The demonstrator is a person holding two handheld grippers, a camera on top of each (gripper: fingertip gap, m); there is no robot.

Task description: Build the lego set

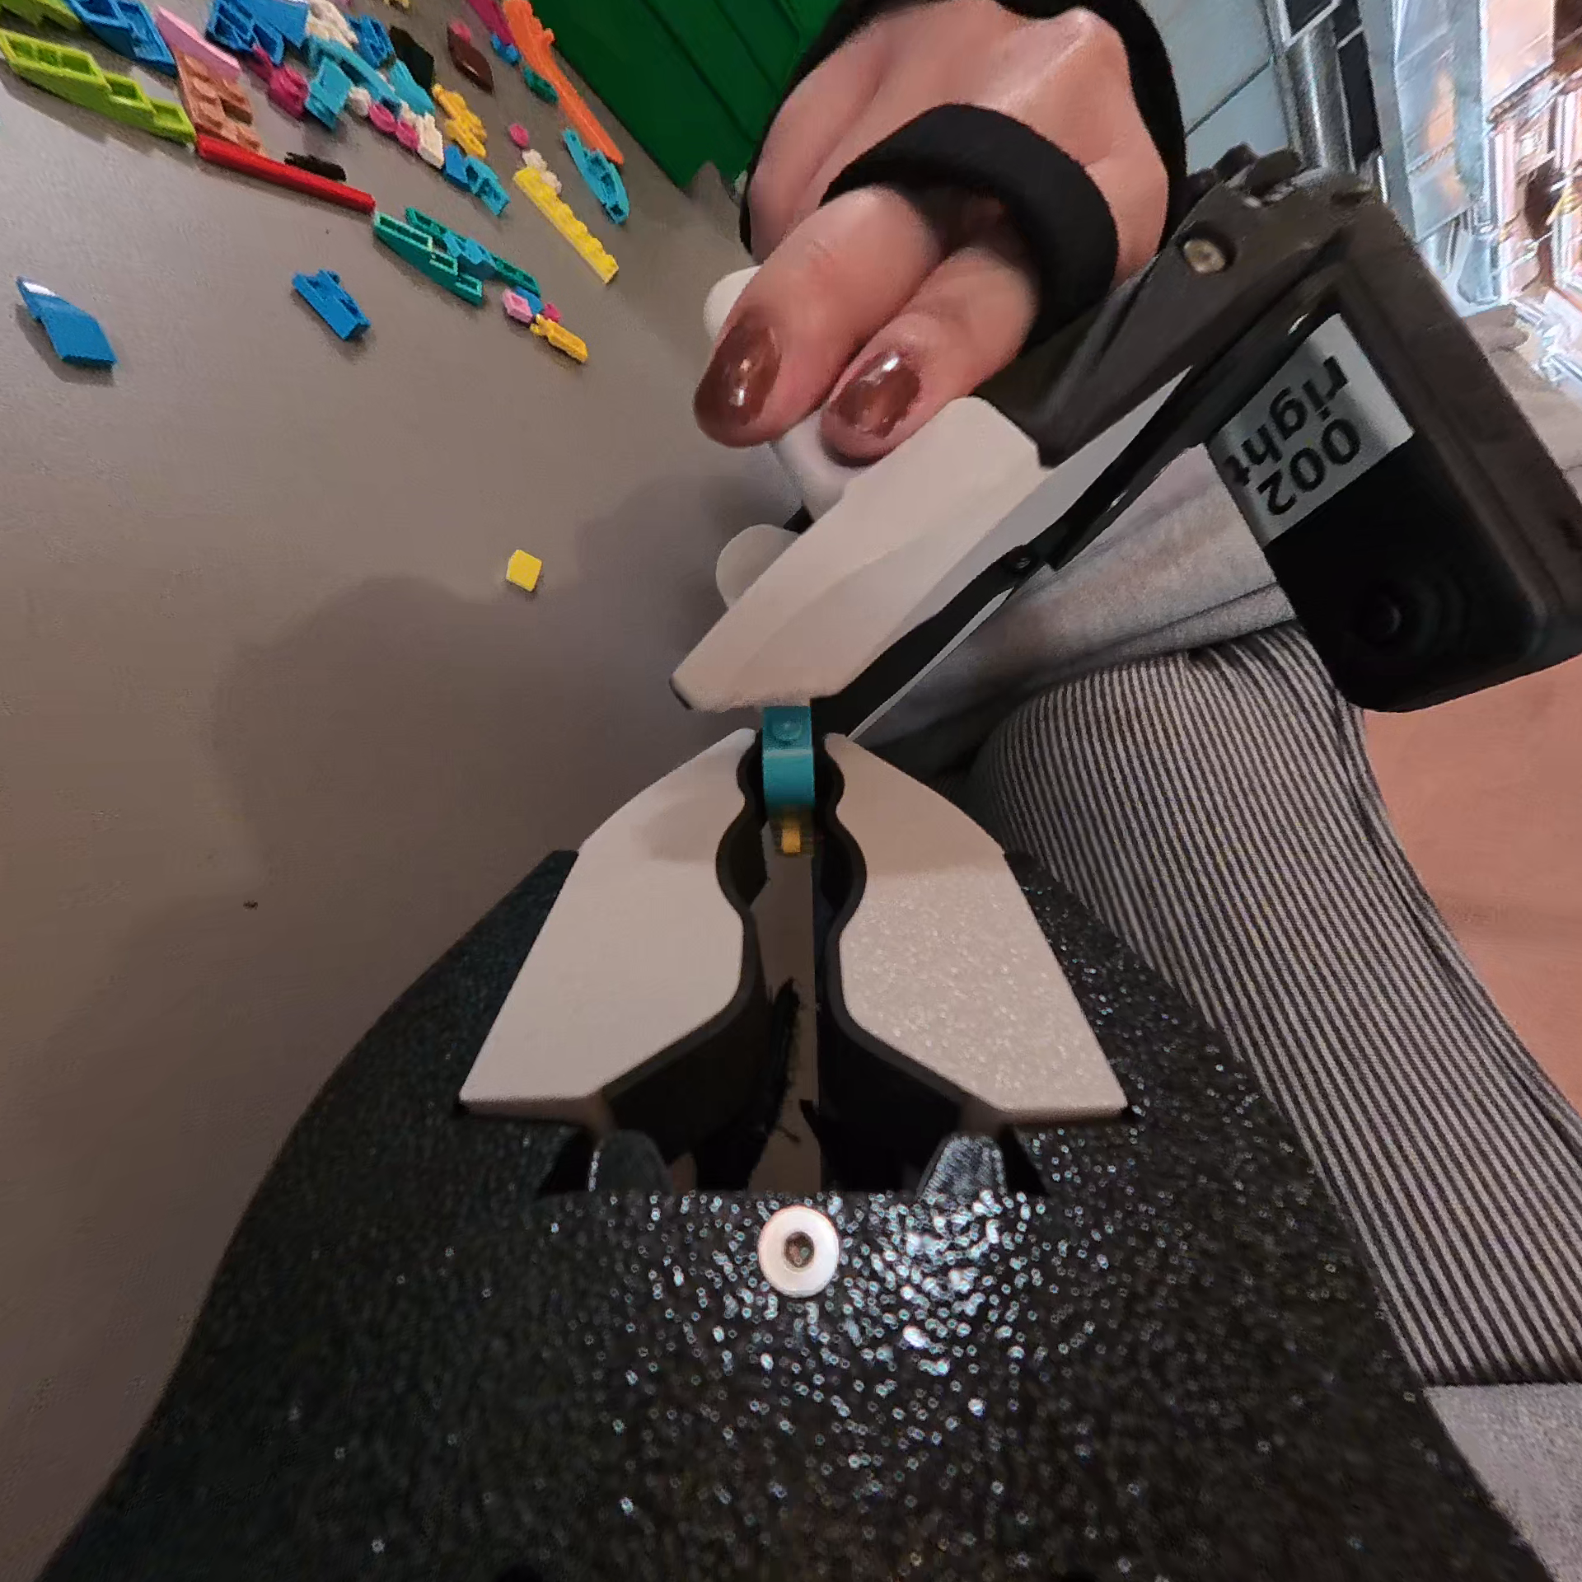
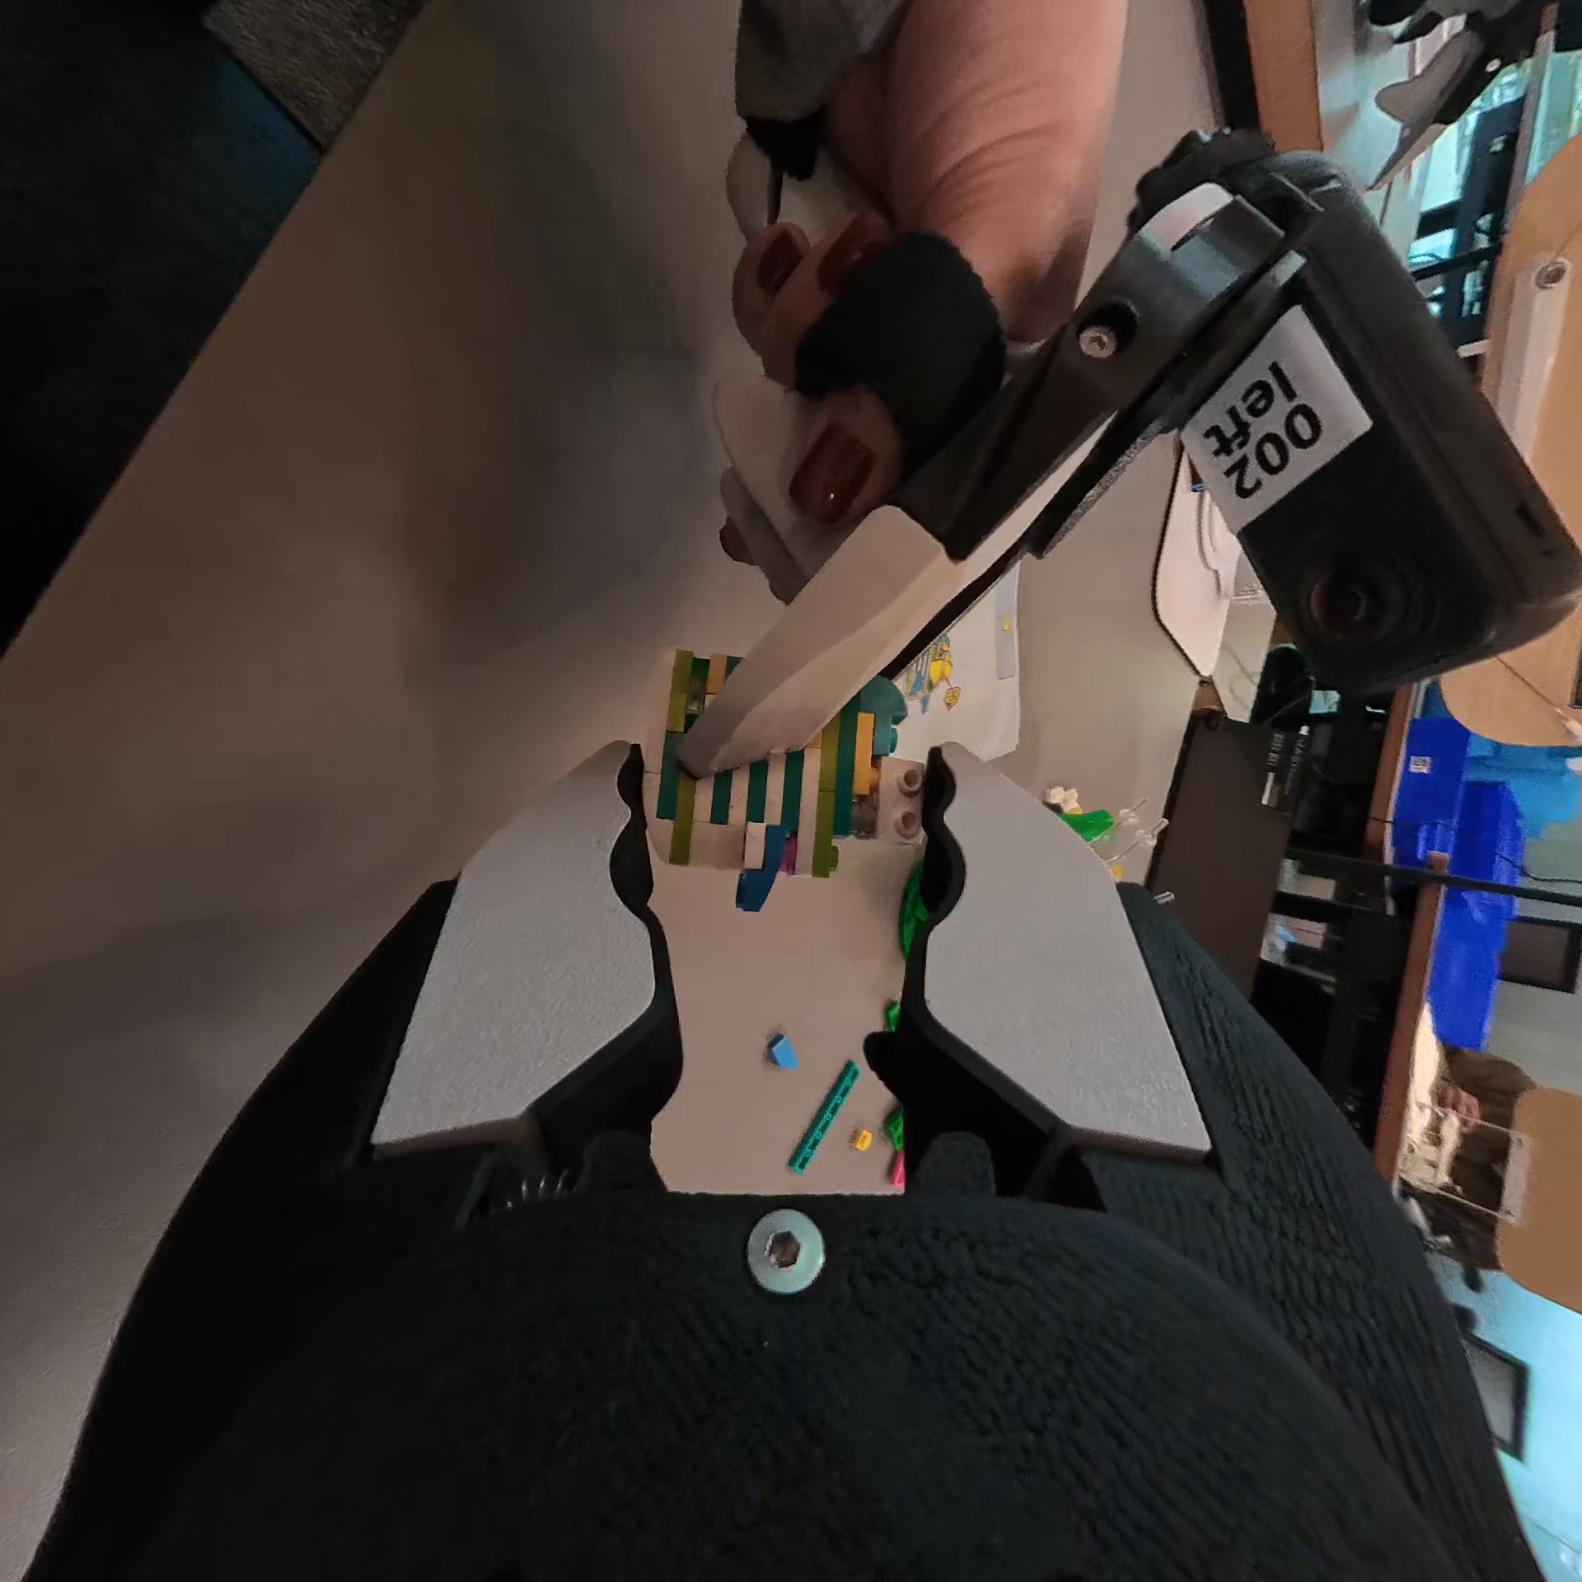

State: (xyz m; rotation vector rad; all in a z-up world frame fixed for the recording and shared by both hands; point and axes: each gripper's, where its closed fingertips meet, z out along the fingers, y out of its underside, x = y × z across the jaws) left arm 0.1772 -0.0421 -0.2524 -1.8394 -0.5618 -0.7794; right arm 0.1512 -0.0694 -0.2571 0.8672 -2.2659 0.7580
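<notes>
Meanwhile left gripper [image 1: 788,775] pinches teal piece [image 1: 786,762]; right gripper [image 2: 783,770] gapes beside striped build [image 2: 753,805].

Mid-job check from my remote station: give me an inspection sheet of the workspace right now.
Surface: grey table, mostly bare near the grippers.
Job's things: small teal piece with a yellow bit behind it; striped partial build on the table.
Clutter: loose colourful bricks scattered at the far edge; lone yellow tile; teal bar.
Grippers: left gripper shut on the teal piece; right gripper open, framing the build.
Cables: nothing seen.
Surroundings: green bin; blue crates.
</notes>
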